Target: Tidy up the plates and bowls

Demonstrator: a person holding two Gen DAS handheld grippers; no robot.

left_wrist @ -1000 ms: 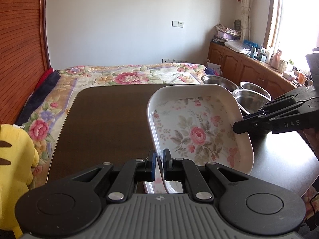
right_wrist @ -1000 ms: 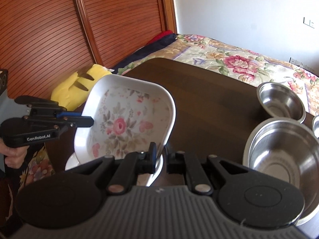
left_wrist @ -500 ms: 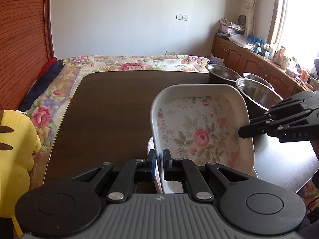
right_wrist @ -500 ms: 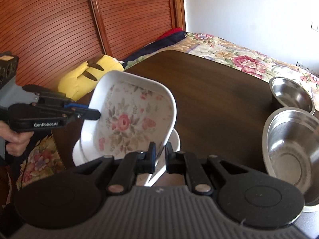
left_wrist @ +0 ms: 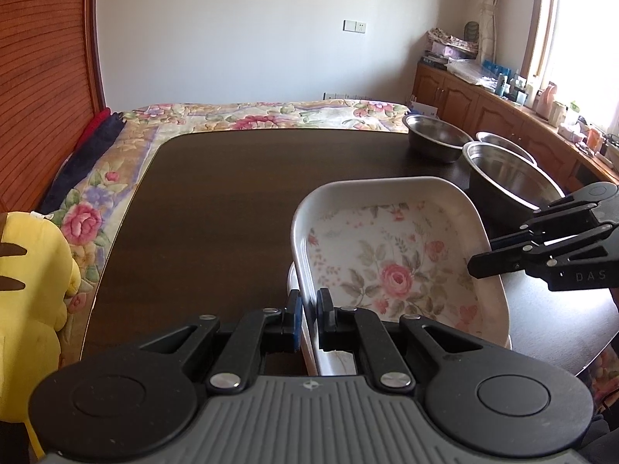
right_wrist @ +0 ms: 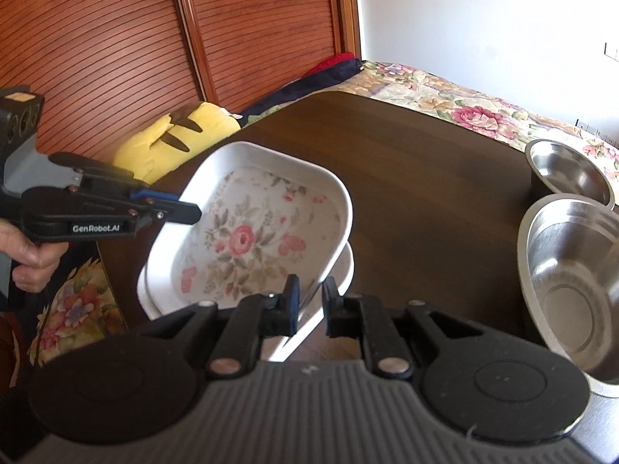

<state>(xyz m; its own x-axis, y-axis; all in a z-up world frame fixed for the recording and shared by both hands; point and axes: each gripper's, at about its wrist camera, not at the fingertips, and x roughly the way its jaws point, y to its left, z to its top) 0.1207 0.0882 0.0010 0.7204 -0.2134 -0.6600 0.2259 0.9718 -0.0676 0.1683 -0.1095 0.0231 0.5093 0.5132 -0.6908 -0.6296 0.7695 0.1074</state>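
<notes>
A square white plate with a rose pattern [left_wrist: 390, 270] [right_wrist: 247, 239] is held tilted just over a plain white plate [right_wrist: 347, 270] on the dark table. A sliver of that lower plate [left_wrist: 291, 282] shows at its left side. My left gripper [left_wrist: 309, 309] is shut on the floral plate's near-left rim. In the right wrist view the left gripper [right_wrist: 193, 212] grips the rim from the left. My right gripper [right_wrist: 310, 301] is shut on the opposite rim, and the left wrist view shows the right gripper [left_wrist: 474, 265] reaching in from the right.
Three steel bowls stand at the table's right: a large one [left_wrist: 510, 178] [right_wrist: 572, 282], a smaller one [left_wrist: 433, 135] [right_wrist: 568, 174] and a third [left_wrist: 503, 143] behind. A yellow plush toy [left_wrist: 27, 290] lies past the table's [left_wrist: 232, 193] left edge. A floral bed [left_wrist: 251, 116] lies beyond.
Both grippers have brought the floral plate down, from well above the table to just over the plain white plate. The bowls have not moved.
</notes>
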